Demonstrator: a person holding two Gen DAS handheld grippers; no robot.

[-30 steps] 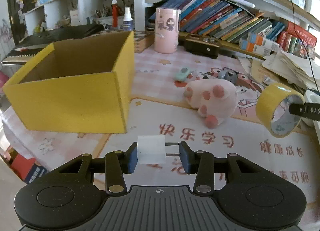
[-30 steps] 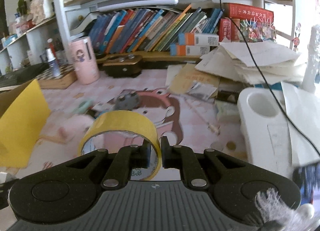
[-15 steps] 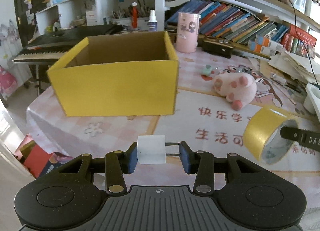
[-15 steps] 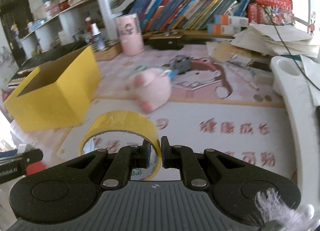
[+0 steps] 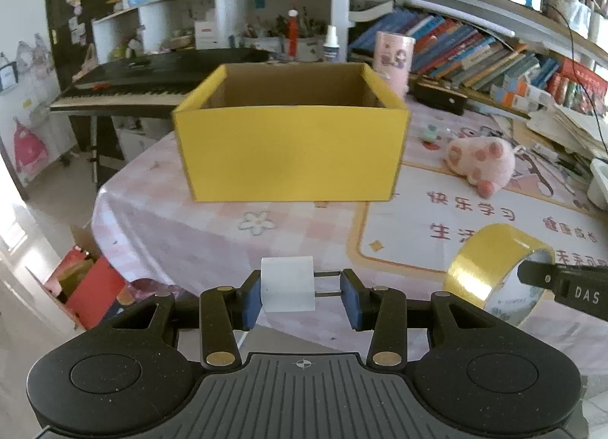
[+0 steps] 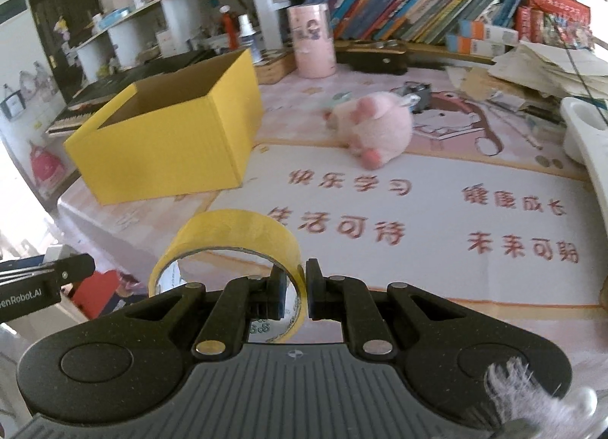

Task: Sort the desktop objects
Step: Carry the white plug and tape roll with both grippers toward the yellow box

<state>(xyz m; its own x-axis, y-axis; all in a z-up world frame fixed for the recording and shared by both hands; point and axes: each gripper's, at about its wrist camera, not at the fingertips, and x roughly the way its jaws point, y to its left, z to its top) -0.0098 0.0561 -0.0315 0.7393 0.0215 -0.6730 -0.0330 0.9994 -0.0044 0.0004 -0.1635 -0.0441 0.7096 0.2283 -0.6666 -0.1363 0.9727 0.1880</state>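
Two loads airborne: left gripper [image 5: 301, 290] pinches a white plug adapter [image 5: 287, 284], right gripper [image 6: 295, 289] clamps the yellow tape roll [image 6: 228, 235]'s wall; judged best to lift each clear of the yellow cardboard box [image 5: 290, 152]'s near rim at 12 o'clock before releasing inside.

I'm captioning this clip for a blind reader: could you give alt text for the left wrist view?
The left gripper holds a white plug adapter, its prongs pointing right, above a pink tablecloth, facing an open yellow cardboard box. At right, the right gripper holds a yellow tape roll; a pink plush toy lies beyond.
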